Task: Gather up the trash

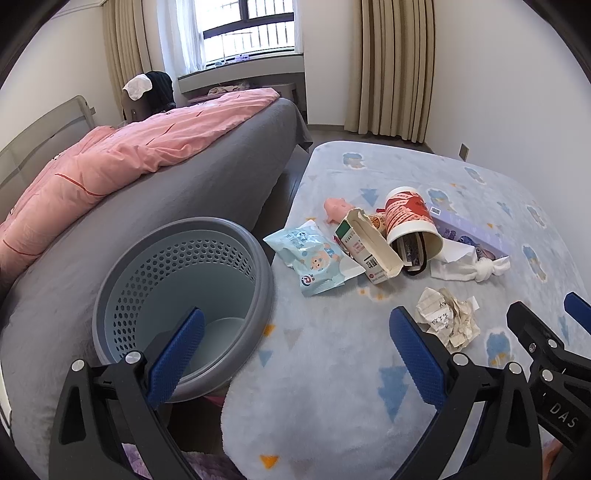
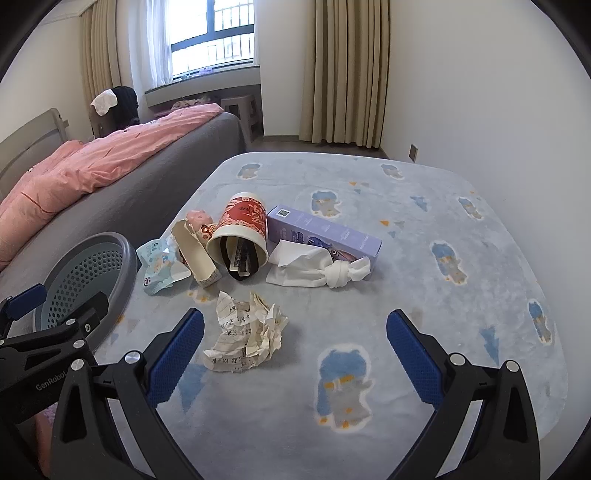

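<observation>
Bed (image 1: 221,166): grey cover, left of rug.
Quilt (image 1: 110,158): pink, rumpled, on top of bed.
Rug (image 2: 406,295): pale blue, cartoon print, on floor beside bed.
Curtains (image 2: 343,74): beige, drawn back.
Window (image 1: 255,29): barred, daylight.
Stool (image 2: 242,107): possibly plastic, beyond bed's far end.

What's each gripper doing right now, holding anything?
Left gripper: jaws wide open, nothing held, near the bin.
Right gripper: jaws wide open, nothing held, just short of the crumpled paper.
</observation>
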The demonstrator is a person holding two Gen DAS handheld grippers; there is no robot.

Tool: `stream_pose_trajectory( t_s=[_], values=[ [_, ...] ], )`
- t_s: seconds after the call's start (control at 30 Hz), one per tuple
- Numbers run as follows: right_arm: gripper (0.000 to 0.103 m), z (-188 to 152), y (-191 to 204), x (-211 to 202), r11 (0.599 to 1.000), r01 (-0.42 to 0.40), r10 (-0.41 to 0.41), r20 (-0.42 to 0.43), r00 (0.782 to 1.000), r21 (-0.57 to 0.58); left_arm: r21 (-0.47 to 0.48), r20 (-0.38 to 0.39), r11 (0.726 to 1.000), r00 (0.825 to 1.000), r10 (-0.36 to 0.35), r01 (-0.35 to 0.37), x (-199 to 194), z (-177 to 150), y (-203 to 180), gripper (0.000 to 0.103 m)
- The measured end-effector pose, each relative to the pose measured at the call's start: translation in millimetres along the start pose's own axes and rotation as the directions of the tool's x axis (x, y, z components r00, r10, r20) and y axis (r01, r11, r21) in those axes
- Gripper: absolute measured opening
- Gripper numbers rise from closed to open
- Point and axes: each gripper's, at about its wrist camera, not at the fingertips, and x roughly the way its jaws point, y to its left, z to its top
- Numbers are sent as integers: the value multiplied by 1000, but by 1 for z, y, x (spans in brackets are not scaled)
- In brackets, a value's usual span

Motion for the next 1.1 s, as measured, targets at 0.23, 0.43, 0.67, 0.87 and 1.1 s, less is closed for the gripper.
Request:
stream_pose_trajectory(
  t_s=[0.23,0.43,0.67,0.87,1.1],
  values=[
    [97,0,0,0,1000,0,0,0,1000,1,8,-7,1000,1000,-3,3,4,-4,-4,96],
    [97,0,0,-1,1000,0,0,2,1000,0,6,-6,1000,1000,-5,5,3,-5,-4,96],
    [97,0,0,-1,1000,0,0,2,1000,0,6,-2,1000,1000,-5,5,3,-5,-4,96],
    [97,1,0,-1,1000,-2,2,3,1000,2,5,-3,1000,1000,-7,7,3,-5,-5,96],
    [97,1,-1,-1,1000,-1,1,2,1000,1,3,-7,1000,1000,-11,11,3,-5,-4,96]
  ],
)
